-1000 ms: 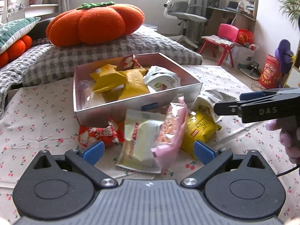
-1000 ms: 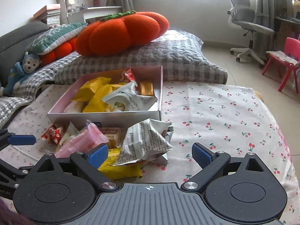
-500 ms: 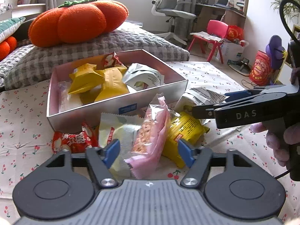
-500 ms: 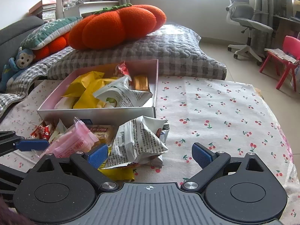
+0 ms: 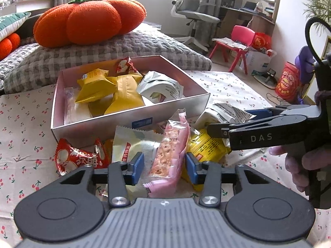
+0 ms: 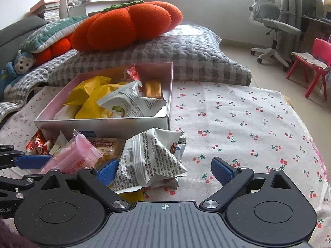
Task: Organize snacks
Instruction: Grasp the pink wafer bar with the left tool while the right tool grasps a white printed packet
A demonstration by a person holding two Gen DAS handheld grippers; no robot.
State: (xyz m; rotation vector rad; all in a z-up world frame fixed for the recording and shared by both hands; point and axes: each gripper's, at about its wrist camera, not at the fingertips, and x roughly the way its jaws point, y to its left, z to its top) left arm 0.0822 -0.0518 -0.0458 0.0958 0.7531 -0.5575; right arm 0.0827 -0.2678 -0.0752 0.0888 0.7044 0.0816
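Note:
A pink snack pack [image 5: 171,155] stands on edge between the blue pads of my left gripper [image 5: 163,166]. Its jaws are closing; the right pad is at the wrapper and a narrow gap shows at the left pad. Around the pack lie a pale green-white packet [image 5: 132,144], a red packet [image 5: 80,157] and a yellow one [image 5: 206,146]. My right gripper [image 6: 165,170] is open, with a crumpled grey printed packet [image 6: 153,159] between its fingers, nearer the left one. The silver box [image 6: 103,122] behind holds several yellow, red and grey packets.
A cherry-print cloth [image 6: 238,128] covers the table. A grey checked cushion [image 6: 186,57] with an orange pumpkin pillow [image 6: 128,24] lies behind the box. An office chair [image 6: 273,29] and a red child's chair [image 6: 316,62] stand on the floor to the right.
The left jaws have narrowed from wide open to close around the pink pack. The right gripper stays open at the grey packet.

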